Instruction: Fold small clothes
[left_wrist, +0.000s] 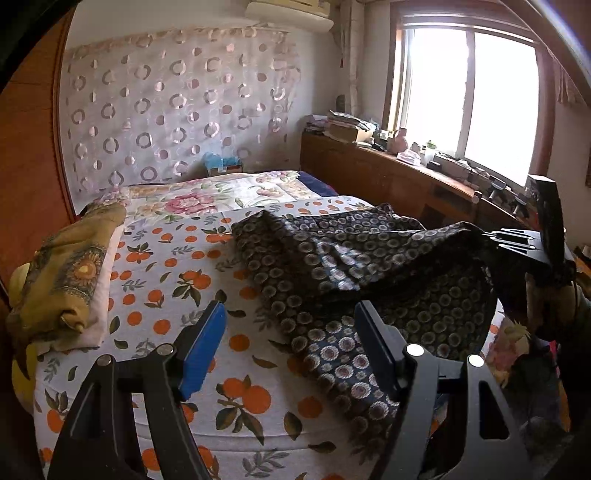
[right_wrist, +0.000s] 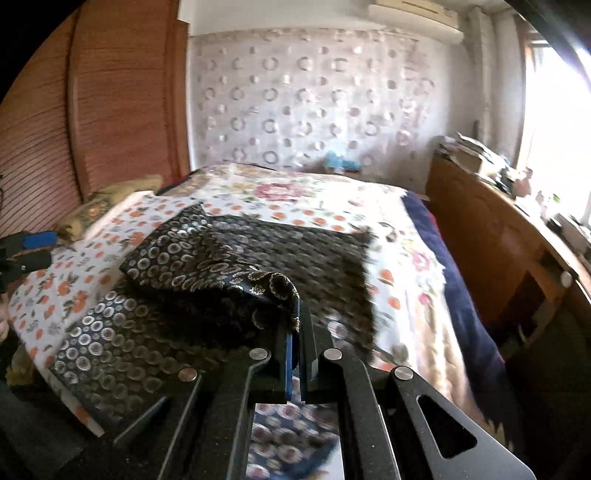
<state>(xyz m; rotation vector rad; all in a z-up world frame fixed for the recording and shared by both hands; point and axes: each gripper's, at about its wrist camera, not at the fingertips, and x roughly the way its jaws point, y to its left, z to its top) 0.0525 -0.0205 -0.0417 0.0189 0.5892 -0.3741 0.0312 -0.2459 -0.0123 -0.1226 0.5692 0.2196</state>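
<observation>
A dark garment with a round flower print (left_wrist: 369, 266) lies spread on the bed near its front right corner. My left gripper (left_wrist: 291, 328) is open and empty, its jaws wide apart just above the garment's near left edge. My right gripper (right_wrist: 299, 317) is shut on a corner of the garment (right_wrist: 229, 266) and lifts it, so a fold hangs over the flat part. The right gripper also shows in the left wrist view (left_wrist: 517, 240), holding the cloth's raised right edge. The left gripper shows at the left edge of the right wrist view (right_wrist: 33, 247).
The bed has an orange-fruit sheet (left_wrist: 177, 295) and a floral quilt (left_wrist: 229, 192) at the back. A yellow-brown folded cloth (left_wrist: 66, 273) lies on the left. A wooden sideboard (left_wrist: 399, 177) with clutter stands on the right under the window. A wooden wardrobe (right_wrist: 110, 110) stands on the left.
</observation>
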